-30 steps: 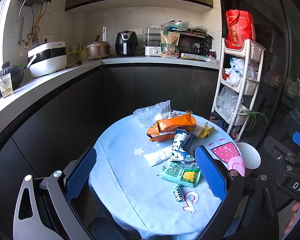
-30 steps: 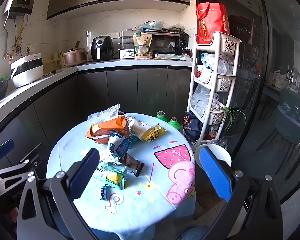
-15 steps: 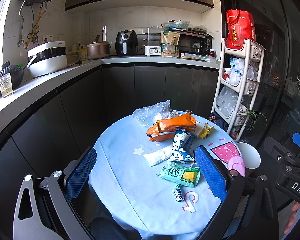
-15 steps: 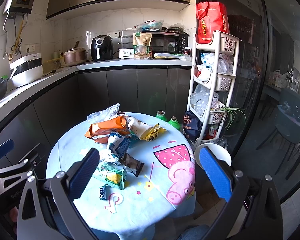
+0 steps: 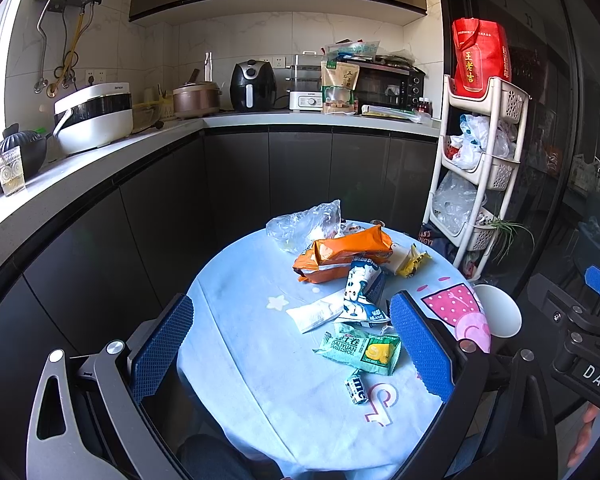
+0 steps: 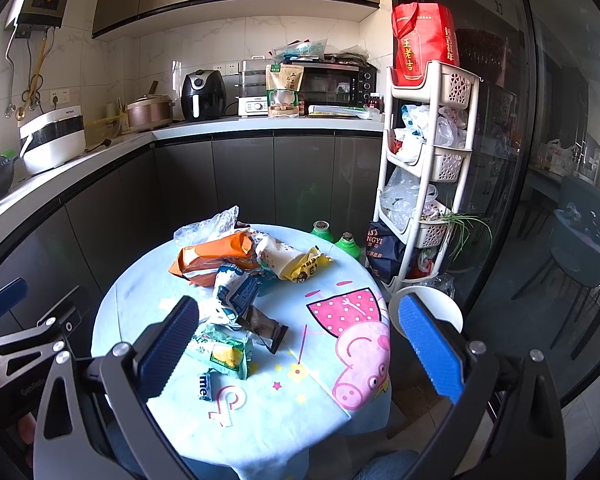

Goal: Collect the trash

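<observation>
Snack wrappers lie in a heap on a round table with a light blue cloth (image 5: 240, 280): an orange bag (image 5: 348, 250), a clear plastic bag (image 5: 304, 226), a blue-white pouch (image 5: 362, 292), a white sachet (image 5: 314, 314), a green Swiss-roll wrapper (image 5: 362, 350), a small blue packet (image 5: 356, 388) and a yellow wrapper (image 5: 412, 260). The right wrist view shows the orange bag (image 6: 212, 256), green wrapper (image 6: 224, 354) and a brown wrapper (image 6: 266, 326). My left gripper (image 5: 292, 354) is open and empty above the table's near side. My right gripper (image 6: 300, 350) is open and empty, above the near side too.
A white bin (image 6: 432, 308) stands on the floor at the table's right edge, beside a white basket rack (image 6: 428, 160) with a red bag on top. Two green bottles (image 6: 334, 236) stand behind the table. Dark cabinets and a cluttered counter (image 5: 300, 120) wrap the back and left.
</observation>
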